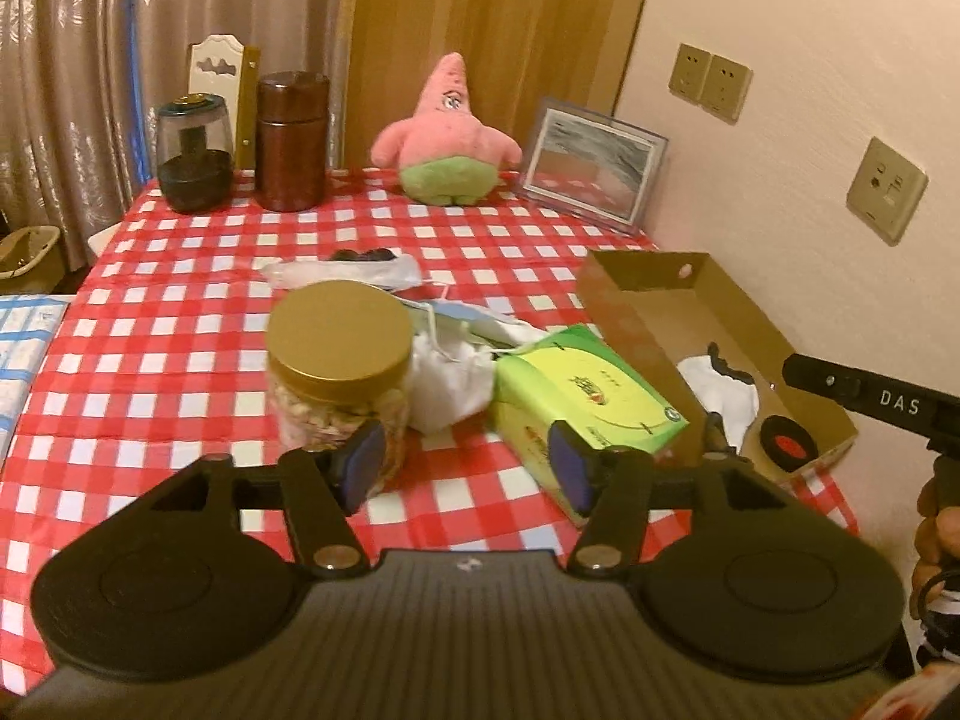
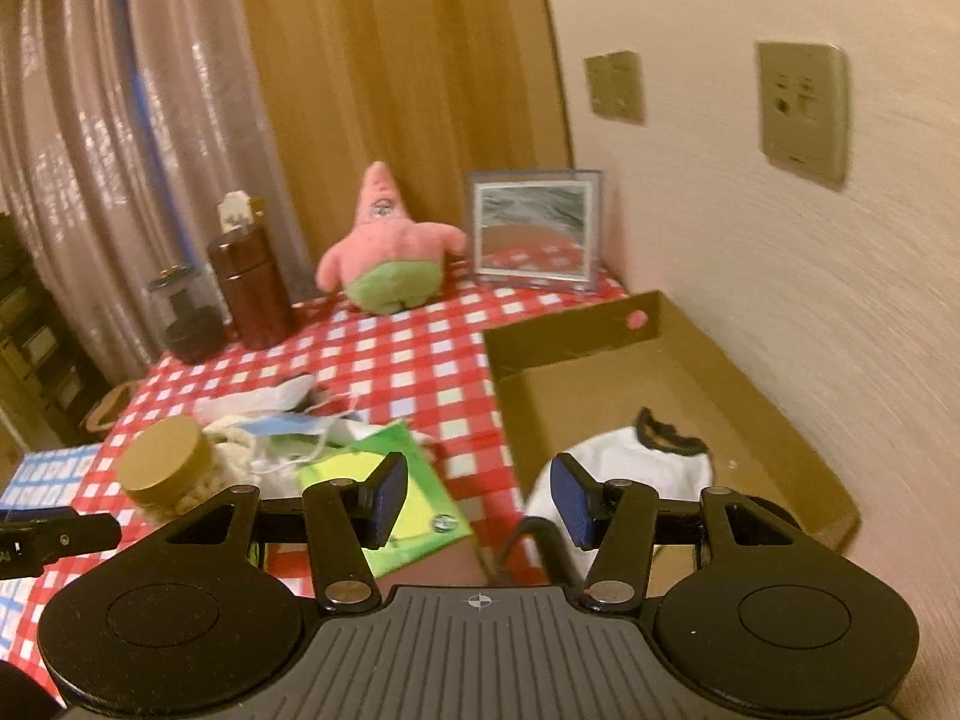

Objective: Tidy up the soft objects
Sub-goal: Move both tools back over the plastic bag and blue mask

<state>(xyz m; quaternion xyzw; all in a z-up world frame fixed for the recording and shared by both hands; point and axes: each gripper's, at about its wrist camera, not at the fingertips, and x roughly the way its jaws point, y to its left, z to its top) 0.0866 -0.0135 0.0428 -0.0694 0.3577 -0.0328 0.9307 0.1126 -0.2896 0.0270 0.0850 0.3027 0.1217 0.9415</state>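
Observation:
A pink starfish plush (image 1: 447,132) (image 2: 390,246) stands at the table's far edge. The open cardboard box (image 1: 648,330) (image 2: 606,372) lies on the right and holds a white sock with black trim (image 1: 723,393) (image 2: 630,450). A white cloth pouch (image 1: 450,384) and face masks (image 1: 474,321) (image 2: 300,426) lie mid-table beside a green tissue pack (image 1: 582,390) (image 2: 432,516). My left gripper (image 1: 468,468) is open and holds nothing, hovering between the jar and the green pack. My right gripper (image 2: 480,501) is open with nothing in it, over the box's near left wall.
A gold-lidded jar (image 1: 339,348) (image 2: 168,468) stands near the pouch. A brown canister (image 1: 293,141), a dark glass jar (image 1: 193,150) and a picture frame (image 1: 591,165) line the back. A black ring (image 1: 786,441) lies in the box. The wall runs along the right.

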